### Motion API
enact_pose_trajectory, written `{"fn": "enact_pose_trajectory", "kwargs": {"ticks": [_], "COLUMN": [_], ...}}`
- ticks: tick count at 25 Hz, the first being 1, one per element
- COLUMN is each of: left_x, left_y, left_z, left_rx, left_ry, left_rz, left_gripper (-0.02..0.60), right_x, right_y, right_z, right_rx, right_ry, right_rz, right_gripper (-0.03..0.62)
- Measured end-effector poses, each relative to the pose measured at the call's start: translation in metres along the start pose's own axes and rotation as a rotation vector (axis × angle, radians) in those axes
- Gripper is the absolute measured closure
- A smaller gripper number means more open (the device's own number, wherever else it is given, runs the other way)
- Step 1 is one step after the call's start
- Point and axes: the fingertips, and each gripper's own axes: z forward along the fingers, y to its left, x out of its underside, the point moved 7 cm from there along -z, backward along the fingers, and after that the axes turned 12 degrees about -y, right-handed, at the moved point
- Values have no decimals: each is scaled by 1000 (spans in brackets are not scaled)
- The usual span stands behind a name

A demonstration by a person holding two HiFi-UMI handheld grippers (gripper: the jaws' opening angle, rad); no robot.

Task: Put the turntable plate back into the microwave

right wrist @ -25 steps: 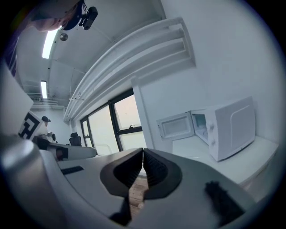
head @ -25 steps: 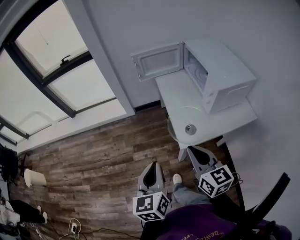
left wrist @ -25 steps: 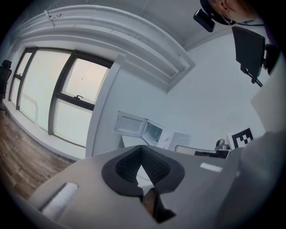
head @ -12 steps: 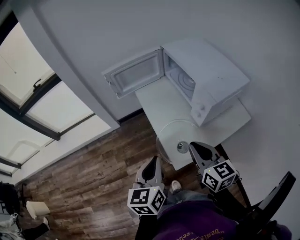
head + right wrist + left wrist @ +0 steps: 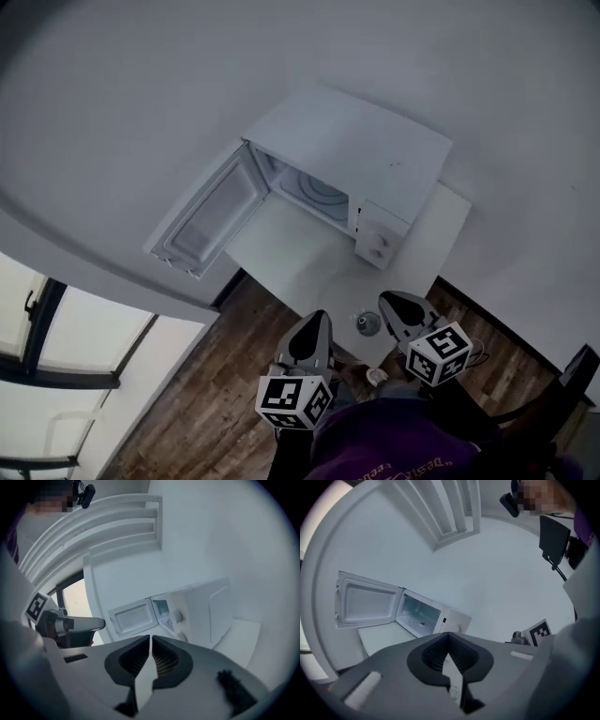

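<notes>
Between the closed, empty jaws of the left gripper point(image 5: 317, 321) and the right gripper point(image 5: 386, 300), in front of the microwave point(image 5: 361, 159), the clear turntable plate point(image 5: 354, 305) is only faintly made out at the tabletop point(image 5: 281, 248) edge farthest from it, about equally near both. The microwave's door point(image 5: 208, 214) is swung wide; no obstacle is seen.

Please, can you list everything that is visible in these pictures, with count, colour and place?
microwave: one, white, on the table by the wall
door: one, white, swung open
table: one, white
plate: one, clear with a grey hub, at the table's near edge, outside the microwave
floor: brown wood planks
window: dark frame, lower left
shoe: one, white, on the floor
left hand-held gripper: grey, shut, empty
right hand-held gripper: grey, shut, empty
</notes>
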Motion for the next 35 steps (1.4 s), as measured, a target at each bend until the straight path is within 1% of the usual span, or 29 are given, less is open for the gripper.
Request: {"fn": "enact_pose_trajectory", "kwargs": {"ticks": [4, 6, 9, 13, 15, 16, 17, 20, 21, 23, 25, 27, 28, 30, 35], "left_x": [1, 8, 22, 53, 72, 80, 88, 105, 111, 123, 134, 144, 149, 158, 173], "left_y": [32, 46, 64, 81, 86, 88, 92, 105, 110, 117, 120, 121, 120, 118, 107], "left_z": [30, 41, 53, 65, 68, 67, 65, 54, 48, 36, 23, 15, 14, 13, 15], "left_rx": [100, 131, 166, 224, 245, 244, 231, 152, 126, 74, 37, 24, 24, 30, 46], "left_ry": [124, 181, 275, 439, 536, 576, 606, 668, 693, 749, 794, 833, 849, 870, 873], "left_rz": [-17, -36, -67, -103, -142, -155, -156, -140, -142, -149, -178, -245, -284, -346, -456], "left_gripper": [577, 577, 577, 573, 508, 481, 469, 429, 419, 417, 409, 377, 349, 316, 310], "right_x": [9, 18, 37, 61, 72, 77, 81, 91, 95, 104, 114, 124, 129, 137, 155], "right_y": [-4, -8, -12, -20, -21, -21, -23, -39, -44, -54, -61, -64, -65, -67, -61], "right_z": [4, -1, -17, -42, -59, -67, -74, -82, -83, -82, -81, -79, -78, -75, -68], "right_rx": [147, 224, 334, 453, 516, 542, 558, 559, 548, 517, 483, 457, 450, 447, 422], "right_ry": [-2, -1, 7, 37, 49, 57, 67, 97, 114, 159, 203, 229, 234, 240, 285], "right_rz": [72, 117, 182, 227, 260, 274, 283, 299, 309, 333, 366, 408, 428, 461, 514], "right_gripper": [585, 585, 585, 584, 573, 550, 538, 510, 504, 486, 477, 473, 472, 471, 471]}}
